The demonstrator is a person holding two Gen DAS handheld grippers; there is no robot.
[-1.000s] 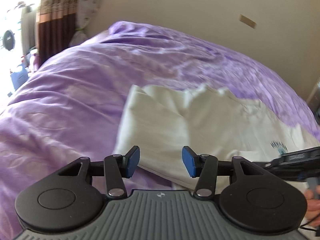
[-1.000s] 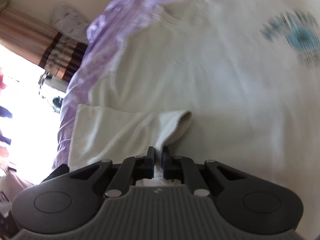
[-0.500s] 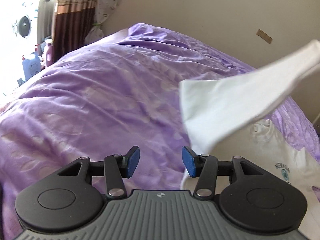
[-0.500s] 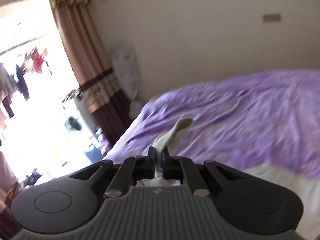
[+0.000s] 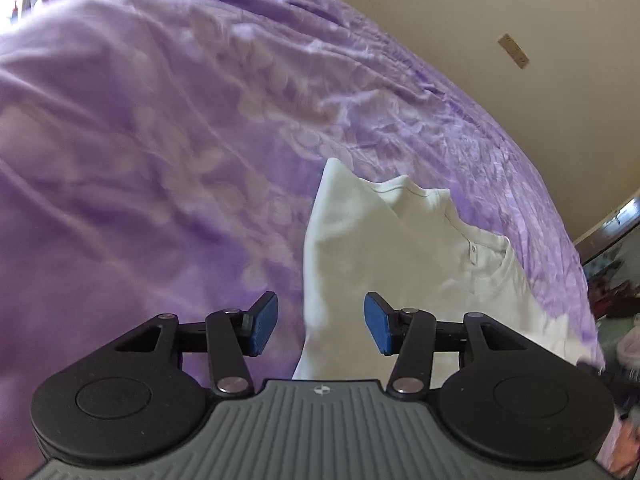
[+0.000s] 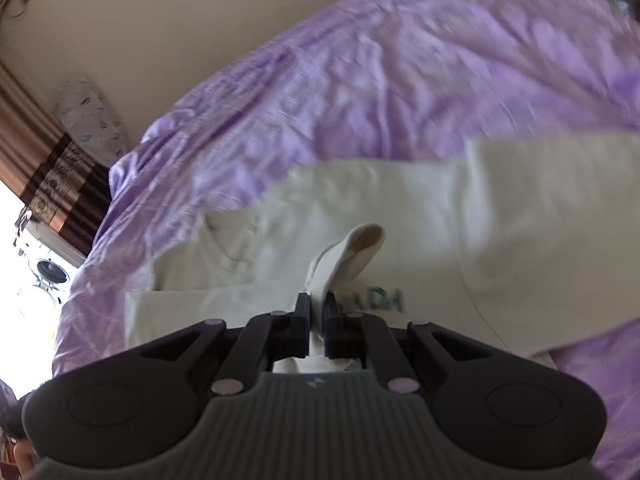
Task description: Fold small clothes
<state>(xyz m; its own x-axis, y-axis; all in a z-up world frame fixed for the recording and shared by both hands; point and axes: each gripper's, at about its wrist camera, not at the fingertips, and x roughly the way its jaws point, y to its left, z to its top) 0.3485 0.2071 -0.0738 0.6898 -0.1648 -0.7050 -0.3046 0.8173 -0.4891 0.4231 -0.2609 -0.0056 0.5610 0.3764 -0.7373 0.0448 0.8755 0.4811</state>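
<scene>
A small cream-white shirt [image 5: 384, 248] with a buttoned collar lies on the purple bedspread [image 5: 160, 140]. My left gripper [image 5: 320, 326] is open and empty, hovering just above the shirt's left folded edge. My right gripper [image 6: 316, 312] is shut on the shirt's sleeve cuff [image 6: 352, 252], holding it over the shirt body [image 6: 420, 216], near a teal printed logo [image 6: 380, 300]. The sleeve's far part is folded across the body.
The purple bedspread [image 6: 360, 80] covers the whole bed. A beige wall [image 5: 480, 8] runs behind it. Brown curtains [image 6: 44, 168] and a bright window stand at the left in the right wrist view. Dark furniture [image 5: 616, 248] is at the bed's right edge.
My right gripper has carried the sleeve up off the bed and back down over the shirt body. My left gripper has stayed open while its view shifted toward the shirt's left edge.
</scene>
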